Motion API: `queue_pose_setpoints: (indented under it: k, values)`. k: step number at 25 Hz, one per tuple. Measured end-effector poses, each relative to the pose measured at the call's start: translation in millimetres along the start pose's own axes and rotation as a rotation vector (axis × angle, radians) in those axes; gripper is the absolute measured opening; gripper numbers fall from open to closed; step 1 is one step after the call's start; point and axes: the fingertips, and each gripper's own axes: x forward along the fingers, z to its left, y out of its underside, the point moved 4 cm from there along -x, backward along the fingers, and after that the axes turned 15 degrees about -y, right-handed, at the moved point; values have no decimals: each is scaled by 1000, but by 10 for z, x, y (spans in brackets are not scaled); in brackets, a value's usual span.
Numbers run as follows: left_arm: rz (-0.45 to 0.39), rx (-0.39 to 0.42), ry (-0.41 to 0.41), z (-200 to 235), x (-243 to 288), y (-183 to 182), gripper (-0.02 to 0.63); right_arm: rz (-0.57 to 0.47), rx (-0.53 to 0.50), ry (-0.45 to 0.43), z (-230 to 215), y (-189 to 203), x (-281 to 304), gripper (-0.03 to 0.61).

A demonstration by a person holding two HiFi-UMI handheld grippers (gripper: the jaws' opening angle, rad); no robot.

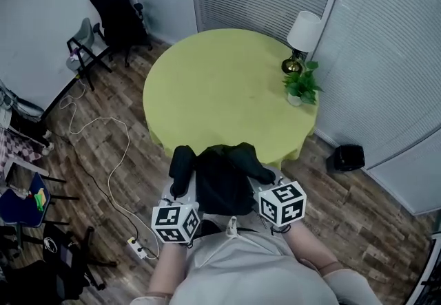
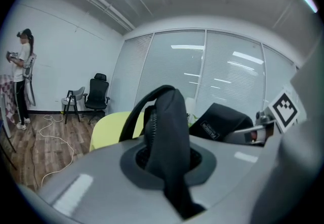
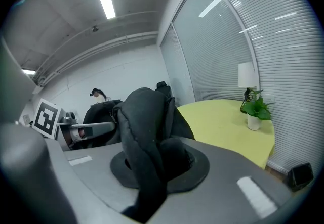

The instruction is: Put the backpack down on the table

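The black backpack [image 1: 222,176] hangs in front of me, over the near edge of the round yellow-green table [image 1: 227,87]. My left gripper [image 1: 176,199] is shut on the left shoulder strap [image 2: 169,137], which fills its jaws in the left gripper view. Shut on the other padded strap [image 3: 144,137] is my right gripper [image 1: 273,183]. The bag's body [image 2: 223,122] hangs between the two grippers, above the floor and clear of the tabletop. Each gripper's marker cube shows in the other's view.
A white-shaded lamp [image 1: 303,38] and a small potted plant [image 1: 300,87] stand at the table's right edge. Chairs [image 1: 117,11] line the far left wall. A white cable [image 1: 103,131] and power strip [image 1: 138,248] lie on the floor at the left, a black box [image 1: 348,157] at the right.
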Motion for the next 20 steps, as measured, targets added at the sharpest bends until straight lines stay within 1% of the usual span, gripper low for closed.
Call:
queue_pose_setpoints:
  k: [3,8,12,17,20]
  values:
    - [9,8,10,-78,164,-72,29,-4,14,0,-153,-75,14,41]
    - [23,19,41,-188,584,-201,29,-17,31,17,-504,-246,138,41]
    - [31,20,81,-106,915,-354,29,-33,41,48,-635,-418,337,41]
    - [66,-8,140,35,1555,-567,29,-44,76,97,-959,-687,694,41]
    - [77,2,181,111,1941,-746,29,-54,94,137,-1141,-888,930,41]
